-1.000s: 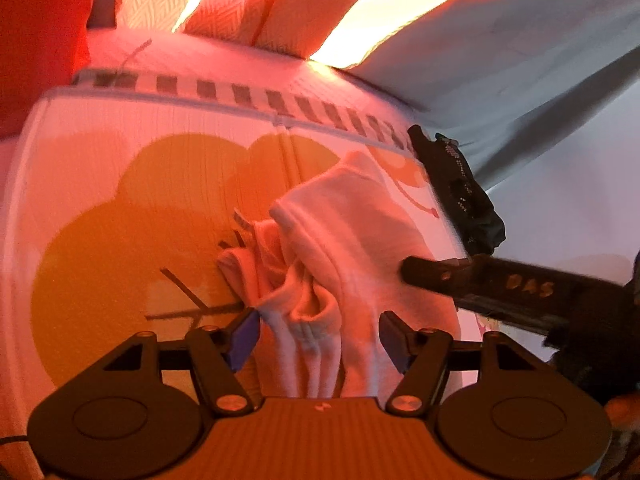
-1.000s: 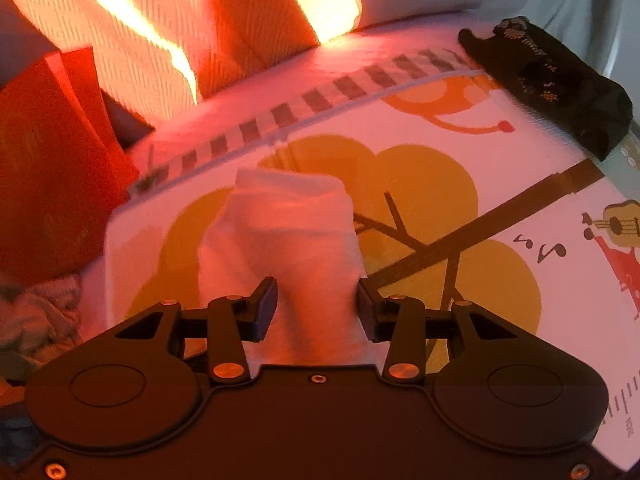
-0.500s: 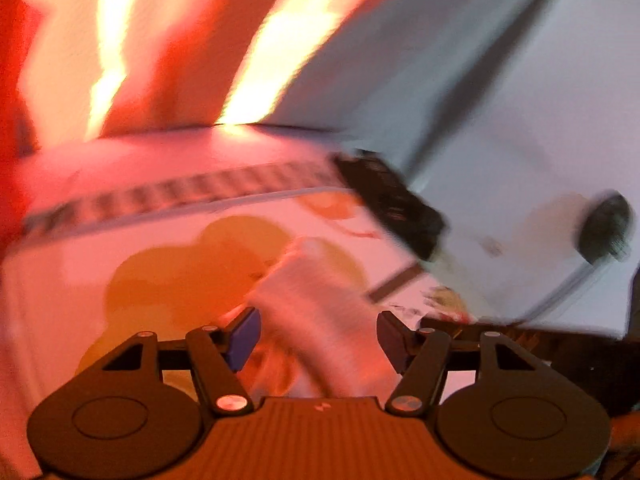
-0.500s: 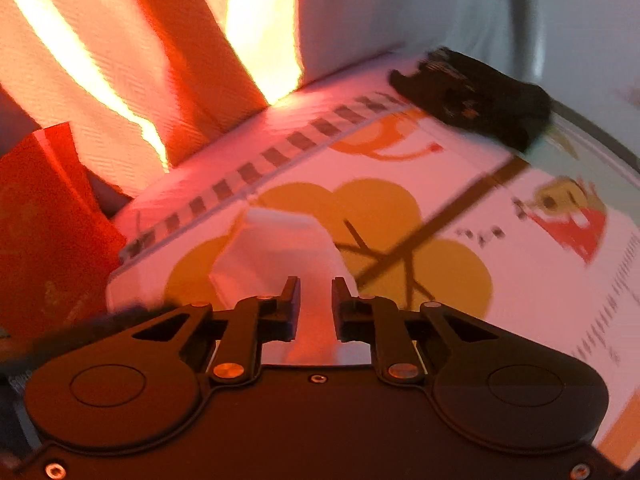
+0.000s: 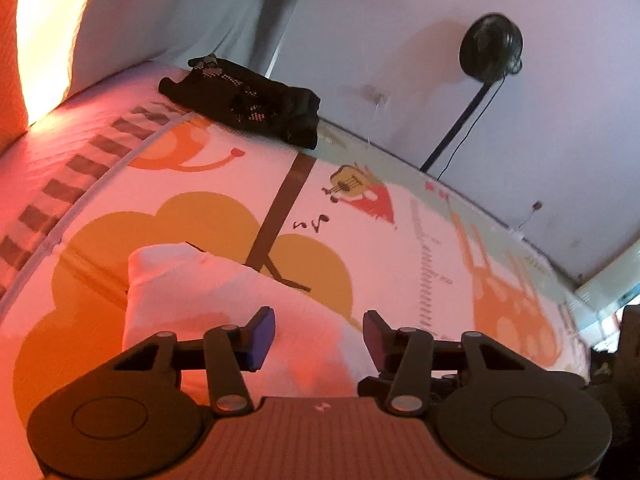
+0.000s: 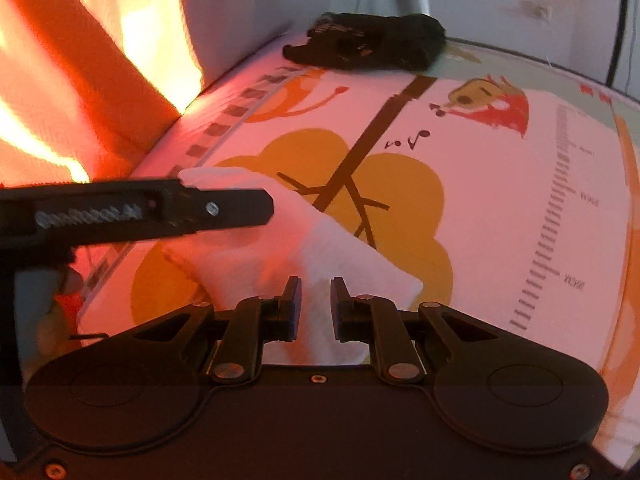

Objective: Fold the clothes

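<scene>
While the white garment [image 6: 304,236] is sitting bunched on the printed mat [image 6: 500,208], my right gripper [image 6: 316,304] is narrowing its jaws around a bit of its near edge, and my left gripper [image 5: 319,336] is hovering wide open over it.

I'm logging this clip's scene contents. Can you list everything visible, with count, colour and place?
Folded white cloth garment: one, white, near middle of mat, before both grippers.
Crumpled black garment: one, black with pale pattern, mat's far edge.
Printed play mat: one, white with orange trees, guitar, ruler marks, underneath everything.
Orange curtains: orange, backlit, far left.
Black standing fan: one, against the wall.
Left gripper: fingers open, above the cloth.
Right gripper: fingers narrowly apart around a cloth edge.
</scene>
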Demonstrator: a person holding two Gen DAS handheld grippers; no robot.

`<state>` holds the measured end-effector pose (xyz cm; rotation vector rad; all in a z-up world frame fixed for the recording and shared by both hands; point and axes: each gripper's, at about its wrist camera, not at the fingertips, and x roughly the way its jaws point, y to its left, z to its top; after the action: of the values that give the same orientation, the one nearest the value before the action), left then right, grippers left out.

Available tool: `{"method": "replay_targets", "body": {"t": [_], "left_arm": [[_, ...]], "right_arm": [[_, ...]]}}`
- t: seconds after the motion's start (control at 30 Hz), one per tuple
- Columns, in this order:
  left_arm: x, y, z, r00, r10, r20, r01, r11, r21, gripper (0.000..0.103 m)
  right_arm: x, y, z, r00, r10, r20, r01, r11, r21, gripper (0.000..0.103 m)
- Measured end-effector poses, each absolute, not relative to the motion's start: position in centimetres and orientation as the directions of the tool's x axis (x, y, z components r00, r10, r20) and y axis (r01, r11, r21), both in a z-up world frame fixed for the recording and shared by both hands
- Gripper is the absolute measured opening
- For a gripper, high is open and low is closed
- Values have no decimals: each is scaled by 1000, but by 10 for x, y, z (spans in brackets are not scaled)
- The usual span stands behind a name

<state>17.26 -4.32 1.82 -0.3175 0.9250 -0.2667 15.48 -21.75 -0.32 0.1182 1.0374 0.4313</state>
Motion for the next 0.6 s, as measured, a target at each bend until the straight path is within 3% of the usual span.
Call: {"method": "replay_targets", "body": {"t": [0.13, 0.23, 0.5, 0.6], "left_arm": [[182, -37, 7, 548, -398, -736, 130, 909, -395, 49], [189, -32, 0, 534, -348, -770, 112, 932, -344, 45], [201, -4, -27, 460, -329, -825, 68, 939, -336, 10], [206, 2, -33, 441, -335, -833, 70, 938, -340, 5]], "right_arm": [[160, -213, -9, 451, 395, -800, -262, 916, 304, 14], [165, -207, -14, 456, 393, -799, -250, 918, 308, 14], [171, -197, -38, 414, 358, -837, -239, 930, 280, 14], [172, -194, -47, 396, 346, -851, -234, 934, 271, 14]]}}
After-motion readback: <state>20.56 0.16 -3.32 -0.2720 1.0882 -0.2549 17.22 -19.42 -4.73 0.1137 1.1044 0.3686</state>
